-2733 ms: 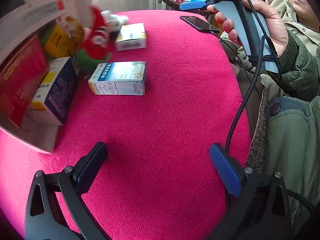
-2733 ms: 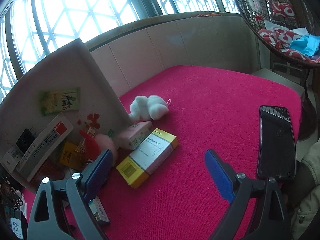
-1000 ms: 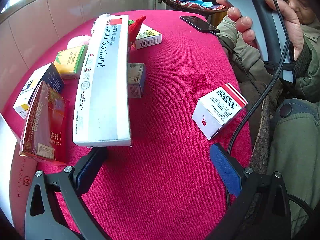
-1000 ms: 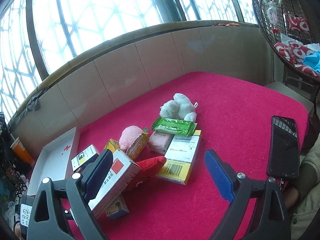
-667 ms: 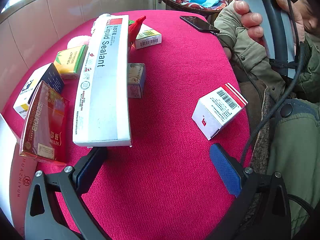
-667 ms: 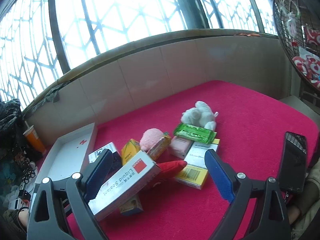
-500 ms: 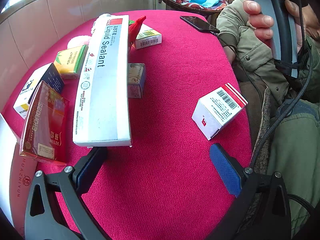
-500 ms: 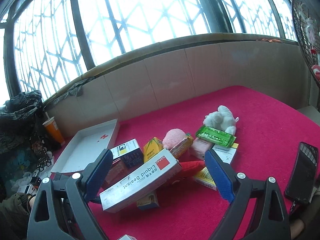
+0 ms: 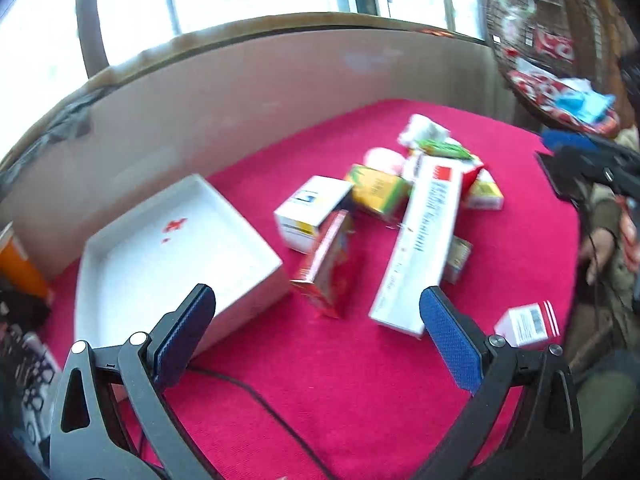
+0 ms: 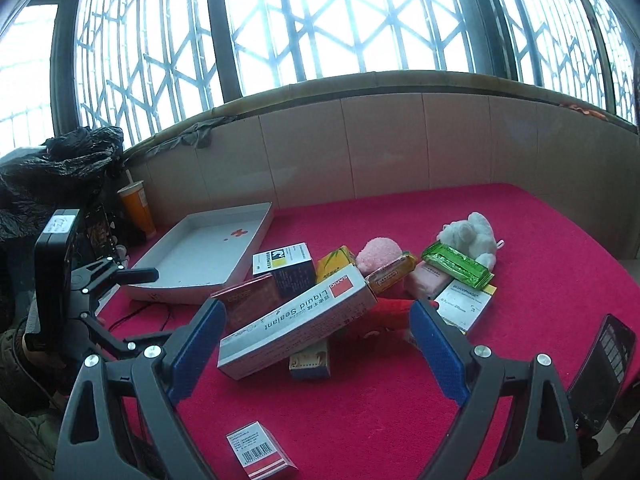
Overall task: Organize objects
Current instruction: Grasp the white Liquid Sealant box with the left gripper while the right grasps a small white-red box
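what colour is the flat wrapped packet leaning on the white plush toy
Shiny green, seen best in the right wrist view: the packet rests against the white plush toy.

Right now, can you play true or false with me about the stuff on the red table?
1. The white tray has boxes in it. False: it holds nothing, only a red cross printed inside.
2. The long Liquid Sealant box rests on top of other boxes. True.
3. The green packet lies against the white plush toy. True.
4. The right gripper is squeezing the sealant box. False: its fingers are spread wide and hold nothing.
5. The phone sits inside the tray. False: it lies at the table's edge, far from the tray.
6. The left gripper is open. True.
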Demonstrator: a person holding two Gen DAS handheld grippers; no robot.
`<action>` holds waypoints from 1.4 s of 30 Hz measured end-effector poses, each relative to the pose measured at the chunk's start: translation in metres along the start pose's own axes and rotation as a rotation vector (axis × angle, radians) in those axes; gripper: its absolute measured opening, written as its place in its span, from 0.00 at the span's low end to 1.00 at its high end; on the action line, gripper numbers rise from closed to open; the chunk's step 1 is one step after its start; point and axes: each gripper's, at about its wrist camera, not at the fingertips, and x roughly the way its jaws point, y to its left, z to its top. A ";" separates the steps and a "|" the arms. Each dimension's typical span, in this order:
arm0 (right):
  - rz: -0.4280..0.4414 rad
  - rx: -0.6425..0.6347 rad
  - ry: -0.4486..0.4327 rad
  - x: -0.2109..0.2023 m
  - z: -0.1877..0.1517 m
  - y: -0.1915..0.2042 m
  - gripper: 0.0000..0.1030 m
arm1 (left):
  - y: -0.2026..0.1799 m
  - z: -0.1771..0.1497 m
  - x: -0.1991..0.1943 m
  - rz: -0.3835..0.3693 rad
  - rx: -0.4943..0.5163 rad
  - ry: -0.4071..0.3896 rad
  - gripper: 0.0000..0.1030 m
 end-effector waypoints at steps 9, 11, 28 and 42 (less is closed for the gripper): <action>0.050 -0.092 0.024 -0.013 0.000 0.014 0.91 | 0.014 0.012 -0.011 0.008 -0.025 -0.087 1.00; 0.077 -0.128 0.057 -0.013 -0.005 0.018 0.91 | 0.011 0.011 -0.008 -0.056 0.003 -0.070 1.00; 0.261 -0.267 0.429 0.052 -0.083 0.045 0.75 | -0.054 0.028 0.069 -0.394 0.312 0.129 1.00; 0.249 -0.246 0.451 0.055 -0.099 0.035 0.32 | -0.081 0.015 0.107 -0.459 0.350 0.284 0.42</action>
